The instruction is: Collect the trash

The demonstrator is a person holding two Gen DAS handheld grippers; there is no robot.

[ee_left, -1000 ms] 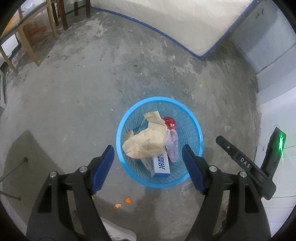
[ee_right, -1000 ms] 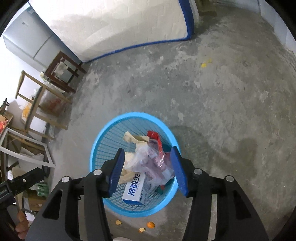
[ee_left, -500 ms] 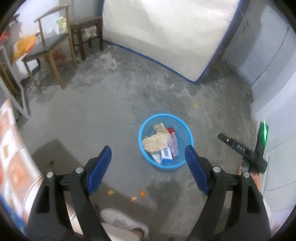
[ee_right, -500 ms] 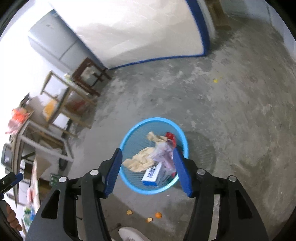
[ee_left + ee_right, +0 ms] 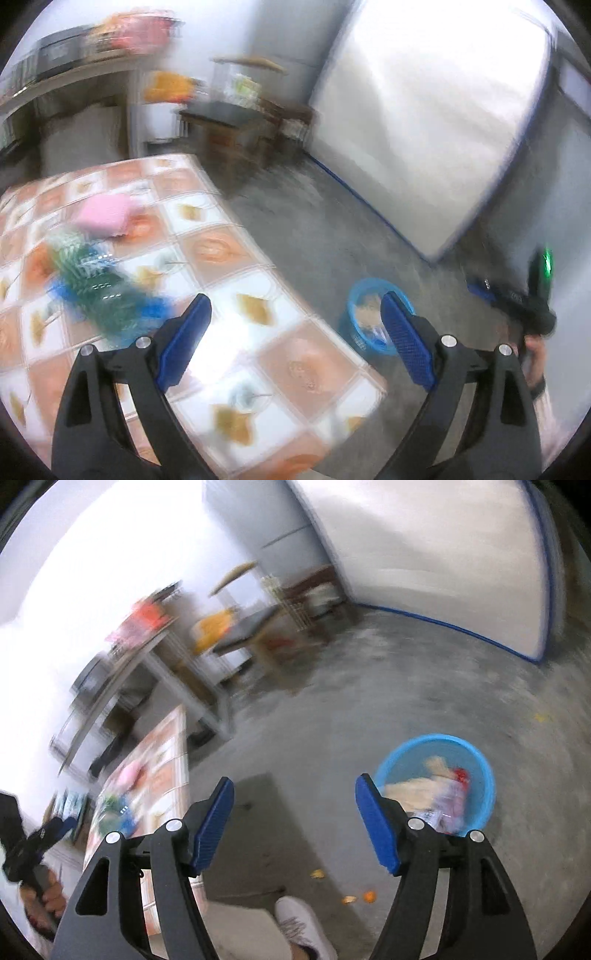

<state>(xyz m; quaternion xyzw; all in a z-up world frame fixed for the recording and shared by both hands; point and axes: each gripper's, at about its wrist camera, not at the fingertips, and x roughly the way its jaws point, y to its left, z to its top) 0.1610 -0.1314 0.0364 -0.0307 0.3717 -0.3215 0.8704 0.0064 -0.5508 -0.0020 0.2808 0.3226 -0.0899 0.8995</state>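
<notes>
— What do you have in your claws at this moment?

— Nothing. My left gripper [image 5: 295, 334] has its jaws wide apart, and they have just been opening more; between them I see only the tablecloth. My right gripper [image 5: 293, 821] is also apart with nothing between the blue pads, only bare floor [image 5: 332, 738], and its jaws have just been opening too.

— Where is the trash?

— Some is in the blue basket [image 5: 480, 764] on the concrete floor. It holds a crumpled paper bag [image 5: 417, 788], something red [image 5: 461, 774] and a clear plastic wrapper [image 5: 448, 805]. In the left view the basket [image 5: 360, 295] stands on the floor just past the table corner, partly behind my right finger. More items lie on the table [image 5: 310, 365]: a green and blue packet [image 5: 99, 291] and a pink thing [image 5: 105, 214] farther back. Both are blurred, so I cannot say what they are exactly.

— What else is around?

— Small orange scraps [image 5: 365, 896] lie on the floor near a white shoe [image 5: 301, 923]. A white mattress [image 5: 424, 122] with a blue edge leans at the wall. A wooden chair [image 5: 314, 594] and a metal shelf [image 5: 147, 653] with things on it stand behind the table. In the left view, the table edge is between my left gripper and the basket.
</notes>
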